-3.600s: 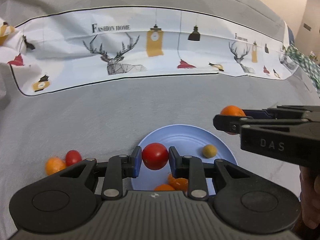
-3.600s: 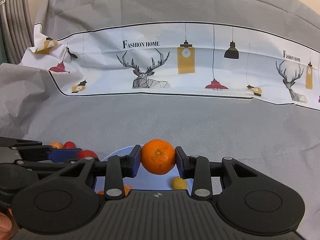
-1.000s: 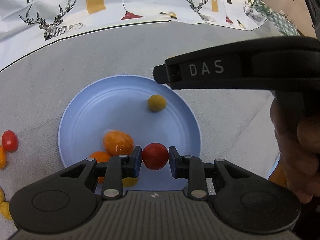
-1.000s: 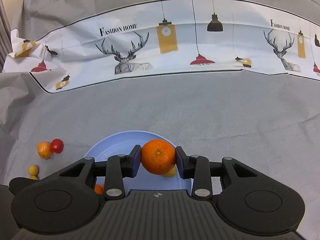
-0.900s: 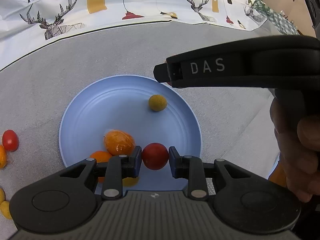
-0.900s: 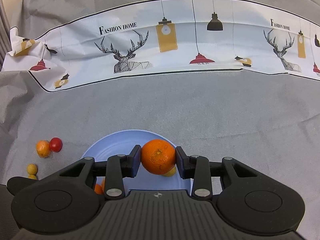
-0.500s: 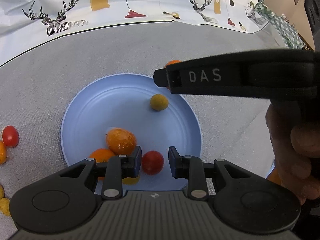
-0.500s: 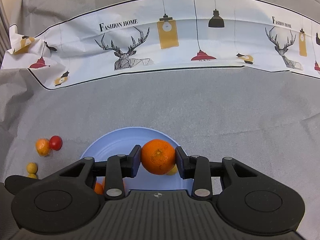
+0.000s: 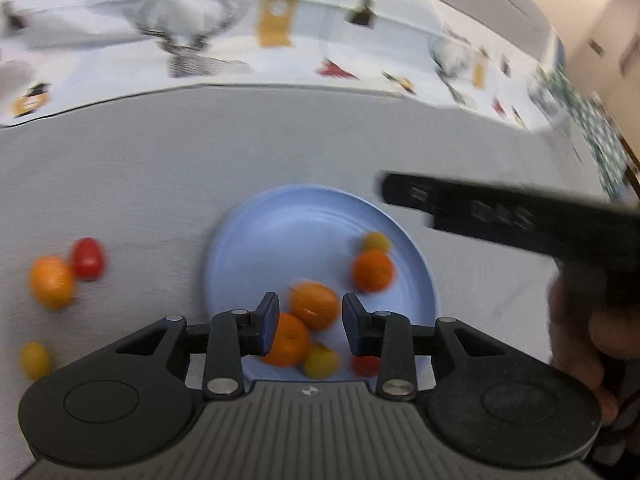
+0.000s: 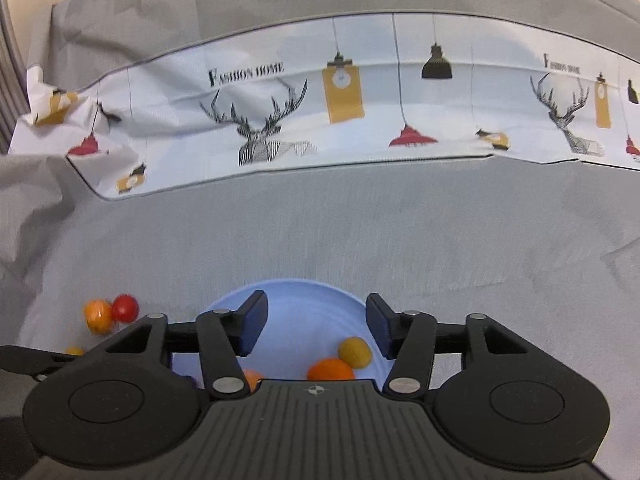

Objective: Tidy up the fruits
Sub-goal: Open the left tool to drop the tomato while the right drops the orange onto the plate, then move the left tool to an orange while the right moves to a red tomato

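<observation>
Both hand-held grippers are spread wide and hold nothing: the left hand-held gripper (image 9: 307, 322) and the right hand-held gripper (image 10: 315, 328). Six fruits already sit on the blue plate (image 9: 280, 240), like the orange (image 9: 373, 270). Still waiting on the gray surface (image 9: 140, 184) are the red tomato (image 9: 87, 258) and two more. Far back lies a deer-print cloth (image 10: 320, 112).
</observation>
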`<control>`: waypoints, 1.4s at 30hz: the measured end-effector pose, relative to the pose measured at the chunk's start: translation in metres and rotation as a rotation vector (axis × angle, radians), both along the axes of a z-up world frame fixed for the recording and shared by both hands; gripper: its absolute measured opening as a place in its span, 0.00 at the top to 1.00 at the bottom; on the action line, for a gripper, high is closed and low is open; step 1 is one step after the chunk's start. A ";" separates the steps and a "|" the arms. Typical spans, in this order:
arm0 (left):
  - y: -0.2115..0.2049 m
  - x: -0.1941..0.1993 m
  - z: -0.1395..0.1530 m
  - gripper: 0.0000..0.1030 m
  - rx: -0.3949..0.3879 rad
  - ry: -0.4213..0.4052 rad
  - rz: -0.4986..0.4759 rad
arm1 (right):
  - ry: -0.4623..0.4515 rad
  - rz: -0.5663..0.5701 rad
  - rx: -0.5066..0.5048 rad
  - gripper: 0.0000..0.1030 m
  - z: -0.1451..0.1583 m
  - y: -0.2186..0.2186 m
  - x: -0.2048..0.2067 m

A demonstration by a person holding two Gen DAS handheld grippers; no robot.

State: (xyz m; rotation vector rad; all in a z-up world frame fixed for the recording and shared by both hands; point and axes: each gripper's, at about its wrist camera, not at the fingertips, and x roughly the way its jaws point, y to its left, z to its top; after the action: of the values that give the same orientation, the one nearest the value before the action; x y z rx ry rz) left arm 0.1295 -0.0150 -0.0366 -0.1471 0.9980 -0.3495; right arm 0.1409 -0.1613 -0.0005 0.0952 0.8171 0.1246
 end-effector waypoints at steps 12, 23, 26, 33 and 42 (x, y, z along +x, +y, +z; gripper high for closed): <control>0.100 -0.005 0.030 0.87 -0.042 -0.105 0.371 | -0.130 -0.002 0.009 0.82 0.017 0.017 -0.011; 0.191 -0.013 0.021 0.87 -0.203 0.010 0.672 | -0.105 0.096 0.102 0.82 0.012 0.076 -0.006; 0.199 -0.013 0.016 0.87 -0.231 0.034 0.671 | -0.085 0.130 0.113 0.84 0.007 0.098 -0.004; 0.199 -0.011 0.009 0.64 -0.238 0.069 0.628 | 0.013 0.233 0.142 0.84 -0.013 0.138 0.006; 0.204 -0.002 -0.010 0.58 -0.331 0.152 0.700 | 0.063 0.267 0.097 0.63 -0.037 0.166 0.033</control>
State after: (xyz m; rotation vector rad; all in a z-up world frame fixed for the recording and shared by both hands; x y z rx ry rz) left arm 0.1274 0.1891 -0.0465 -0.8095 0.9680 0.1466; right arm 0.1742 0.0051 -0.0378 0.0811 0.8846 0.4146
